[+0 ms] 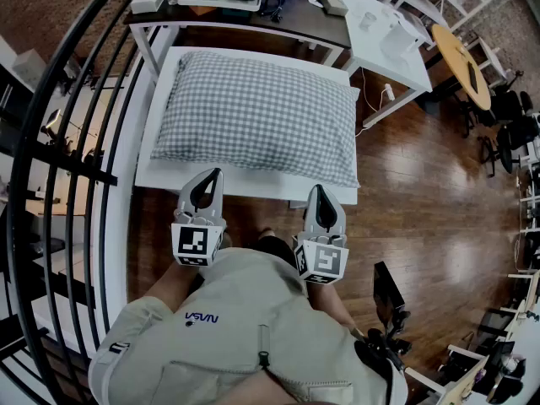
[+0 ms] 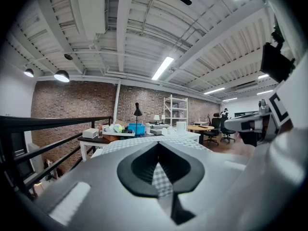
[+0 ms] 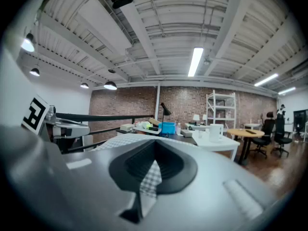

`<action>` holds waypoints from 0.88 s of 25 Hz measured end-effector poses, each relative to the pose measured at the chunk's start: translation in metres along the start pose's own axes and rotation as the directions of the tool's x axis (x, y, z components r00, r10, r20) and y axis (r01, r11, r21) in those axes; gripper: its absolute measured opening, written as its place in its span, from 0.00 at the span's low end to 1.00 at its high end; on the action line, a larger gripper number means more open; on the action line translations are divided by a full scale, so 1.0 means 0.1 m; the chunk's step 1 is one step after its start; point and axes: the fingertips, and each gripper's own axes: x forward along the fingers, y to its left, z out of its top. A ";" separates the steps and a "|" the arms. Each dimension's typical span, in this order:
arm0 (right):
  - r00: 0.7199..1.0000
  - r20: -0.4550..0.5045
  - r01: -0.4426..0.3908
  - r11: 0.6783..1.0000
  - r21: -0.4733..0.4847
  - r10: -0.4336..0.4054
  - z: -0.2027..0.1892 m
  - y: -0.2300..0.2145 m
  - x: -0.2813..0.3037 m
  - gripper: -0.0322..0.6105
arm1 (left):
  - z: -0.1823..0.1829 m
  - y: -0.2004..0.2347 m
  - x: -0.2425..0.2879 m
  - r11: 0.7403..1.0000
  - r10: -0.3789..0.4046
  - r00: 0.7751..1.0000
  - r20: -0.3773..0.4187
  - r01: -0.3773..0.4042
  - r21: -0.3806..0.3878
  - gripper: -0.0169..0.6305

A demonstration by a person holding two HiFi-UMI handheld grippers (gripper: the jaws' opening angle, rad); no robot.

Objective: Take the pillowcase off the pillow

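Observation:
A pillow in a grey-and-white checked pillowcase (image 1: 257,116) lies flat on a white table (image 1: 156,174). My left gripper (image 1: 216,174) hovers at the table's near edge, its tip just short of the pillow's near side. To the right, my right gripper (image 1: 320,189) is held the same way, close to the pillow's near right corner. Both are shut and I see nothing pinched in them. In the left gripper view the left gripper (image 2: 157,142) points nearly level at the pillowcase (image 2: 187,141). In the right gripper view the right gripper (image 3: 156,140) also faces the pillowcase (image 3: 115,141).
A black railing (image 1: 80,142) curves along the left. Behind the pillow stands a dark desk (image 1: 295,17) with a tray and a blue box. A white desk (image 1: 384,36) and a round wooden table (image 1: 460,62) stand at the right, over wooden floor (image 1: 422,192).

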 end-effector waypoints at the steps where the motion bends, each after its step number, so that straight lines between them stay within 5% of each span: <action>1: 1.000 0.000 -0.006 1.000 0.005 0.006 -0.01 -0.02 0.08 0.05 | 0.00 0.05 0.05 1.000 0.018 1.000 0.000 -0.018 -0.002 0.03; 8: 0.987 0.002 -0.158 0.987 0.022 0.158 -0.05 0.03 0.82 0.05 | 0.05 0.44 0.42 0.989 0.151 0.988 -0.042 -0.151 0.008 0.03; 14: 0.932 0.002 -0.363 0.932 -0.001 0.363 -0.08 0.35 1.44 0.05 | 0.03 0.72 0.49 0.956 0.293 0.952 -0.087 -0.292 0.014 0.03; 18: 0.895 -0.059 -0.444 0.896 -0.010 0.443 -0.16 0.66 1.73 0.05 | -0.14 0.95 0.41 0.944 0.327 0.936 -0.131 -0.331 -0.007 0.04; 22: 0.861 -0.216 -0.479 0.877 -0.037 0.461 -0.45 0.92 1.96 0.21 | -0.27 1.41 0.50 0.939 0.330 0.932 -0.149 -0.340 -0.046 0.04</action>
